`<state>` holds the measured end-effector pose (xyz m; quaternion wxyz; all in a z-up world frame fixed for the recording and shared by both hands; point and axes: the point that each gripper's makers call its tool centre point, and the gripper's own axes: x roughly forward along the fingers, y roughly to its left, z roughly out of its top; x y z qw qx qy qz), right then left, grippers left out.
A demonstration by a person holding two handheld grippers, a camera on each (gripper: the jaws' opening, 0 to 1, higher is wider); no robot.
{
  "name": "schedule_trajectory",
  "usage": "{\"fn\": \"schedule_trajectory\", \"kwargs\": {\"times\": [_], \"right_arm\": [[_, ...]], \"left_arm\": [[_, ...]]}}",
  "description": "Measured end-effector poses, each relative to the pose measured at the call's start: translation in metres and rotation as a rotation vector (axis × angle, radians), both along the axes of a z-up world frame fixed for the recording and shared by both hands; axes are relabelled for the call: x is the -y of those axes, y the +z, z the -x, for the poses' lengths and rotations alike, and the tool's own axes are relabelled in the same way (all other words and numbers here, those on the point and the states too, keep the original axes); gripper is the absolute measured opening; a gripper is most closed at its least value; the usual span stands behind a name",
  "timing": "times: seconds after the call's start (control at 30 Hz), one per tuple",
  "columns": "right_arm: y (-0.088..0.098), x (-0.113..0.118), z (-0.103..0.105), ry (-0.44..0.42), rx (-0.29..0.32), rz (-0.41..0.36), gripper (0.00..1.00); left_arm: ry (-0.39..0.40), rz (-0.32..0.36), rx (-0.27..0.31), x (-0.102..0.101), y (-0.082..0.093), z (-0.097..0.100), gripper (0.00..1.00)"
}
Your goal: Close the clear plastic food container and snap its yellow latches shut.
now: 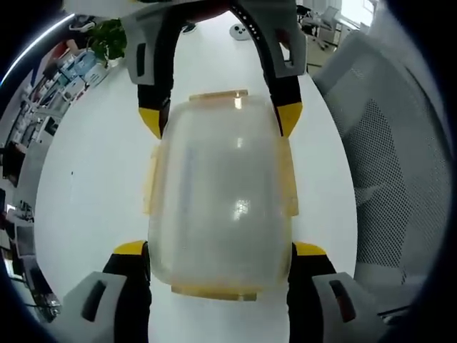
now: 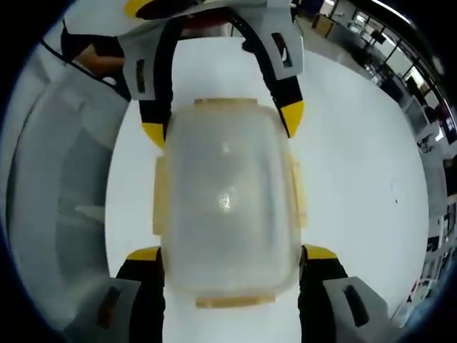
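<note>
Your left gripper (image 1: 220, 257) and right gripper (image 2: 230, 261) each stand spread around opposite ends of the clear container (image 1: 223, 193) on the white table (image 1: 93, 164); its lid is on.

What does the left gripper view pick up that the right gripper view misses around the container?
Left gripper view alone: a potted plant and shelves beyond the table. Right gripper view alone: a person's arm near the table's far edge. Both: the clear container lid-up on the white table, bracketed at each end by the left gripper and right gripper, with a mesh chair alongside.
</note>
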<state>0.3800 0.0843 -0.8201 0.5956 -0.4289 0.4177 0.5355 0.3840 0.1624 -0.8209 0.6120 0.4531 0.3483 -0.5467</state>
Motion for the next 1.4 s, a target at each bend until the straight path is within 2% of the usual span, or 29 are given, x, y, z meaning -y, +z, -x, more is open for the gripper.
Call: {"fn": "schedule_trajectory", "kwargs": {"times": [0.23, 0.5, 1.4], "right_arm": [[-0.001, 0.0, 0.0, 0.011, -0.004, -0.003, 0.78], [-0.001, 0.001, -0.003, 0.023, 0.001, -0.021, 0.78], [0.0, -0.002, -0.03, 0.032, 0.002, -0.032, 0.78]], "left_arm": [[-0.001, -0.013, -0.001, 0.001, -0.001, 0.001, 0.8], [0.009, 0.01, 0.0, 0.001, -0.001, -0.001, 0.8], [0.012, 0.013, 0.0, 0.0, 0.0, -0.028, 0.81]]}}
